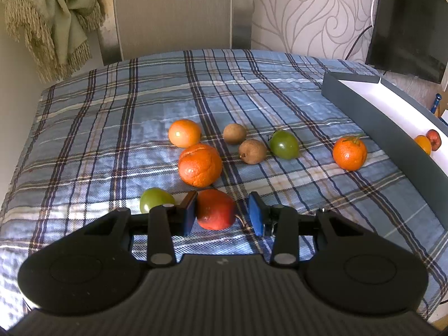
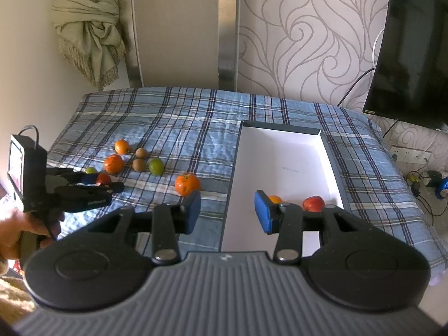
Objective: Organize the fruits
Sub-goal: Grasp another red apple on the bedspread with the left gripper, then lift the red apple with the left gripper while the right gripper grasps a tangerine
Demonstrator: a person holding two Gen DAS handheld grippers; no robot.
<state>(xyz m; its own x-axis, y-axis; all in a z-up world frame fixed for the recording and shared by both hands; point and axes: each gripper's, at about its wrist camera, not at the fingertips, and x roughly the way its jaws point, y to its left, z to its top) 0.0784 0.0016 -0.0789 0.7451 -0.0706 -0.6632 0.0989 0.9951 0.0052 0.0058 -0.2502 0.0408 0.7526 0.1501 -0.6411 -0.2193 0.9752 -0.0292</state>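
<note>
Between the blue pads of the left gripper (image 1: 225, 214) a red apple (image 1: 215, 209) is framed, low on the plaid blanket (image 1: 112, 128); the left pad is pressed against the fruit while a gap is seen at the right pad, so the fingers are spread and nothing is clamped. Just left of that gripper a green fruit (image 1: 155, 199) is found, and just beyond the apple a large orange (image 1: 200, 165) is seen. Farther back a paler orange (image 1: 184, 133) is touched by the large one, two brown kiwis (image 1: 234, 133) (image 1: 252, 151) are set close together, a second green fruit (image 1: 284, 144) is placed beside them, and a stemmed tangerine (image 1: 349, 153) is set apart near the box.

Over on the right, the right gripper (image 2: 227, 210) is held with fingers wide apart above the near edge of the white-lined box (image 2: 280, 151), nothing between them. Inside the box, at its near end, a small orange (image 2: 275, 198) and a red apple (image 2: 313, 203) are seen well apart. The person's left hand (image 2: 16, 229) is glimpsed on the other gripper's handle.
</note>
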